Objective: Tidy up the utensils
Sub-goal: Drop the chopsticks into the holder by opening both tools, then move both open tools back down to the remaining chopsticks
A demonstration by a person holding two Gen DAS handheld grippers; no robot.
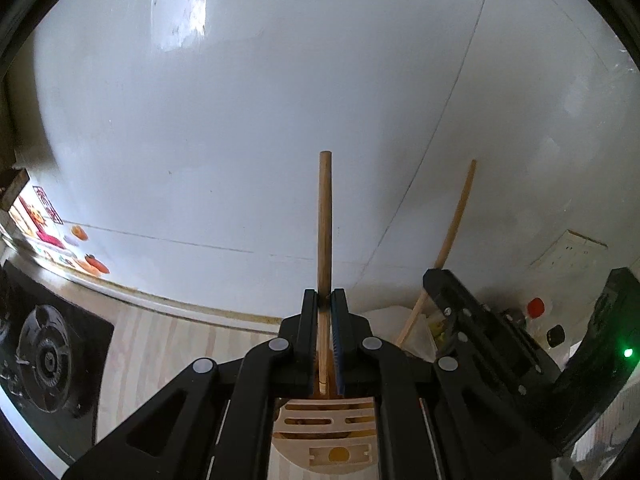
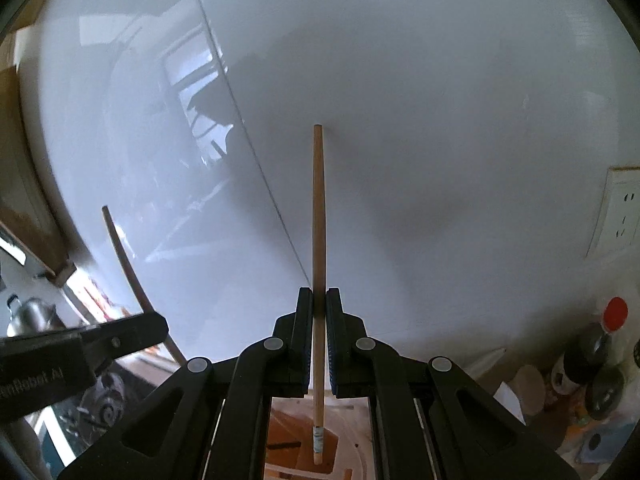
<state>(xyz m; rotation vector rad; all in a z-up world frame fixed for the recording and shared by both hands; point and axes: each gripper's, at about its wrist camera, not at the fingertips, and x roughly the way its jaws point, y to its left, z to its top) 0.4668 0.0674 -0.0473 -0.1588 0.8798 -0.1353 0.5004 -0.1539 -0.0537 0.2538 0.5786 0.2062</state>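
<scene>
Wooden chopsticks are standing up out of both tools against a glossy white wall [image 1: 240,120]. At the centre of the left wrist view, the left gripper [image 1: 324,294] is clamping its jaws together on one chopstick [image 1: 325,216], which is pointing straight up the frame, while below the jaws a pale slotted wooden holder [image 1: 328,436] is showing at the bottom centre. At the right of that view the right gripper [image 1: 452,300] is showing with its own second chopstick [image 1: 454,224] leaning toward the upper right. In the right wrist view, the right gripper [image 2: 319,294] is pinching that second chopstick [image 2: 318,208] at centre, its lower tip hanging over a wooden tray at the bottom. A gas burner [image 1: 48,356] is sitting at lower left in the left view, and a red-capped bottle [image 2: 600,340] is standing at lower right in the right view.
</scene>
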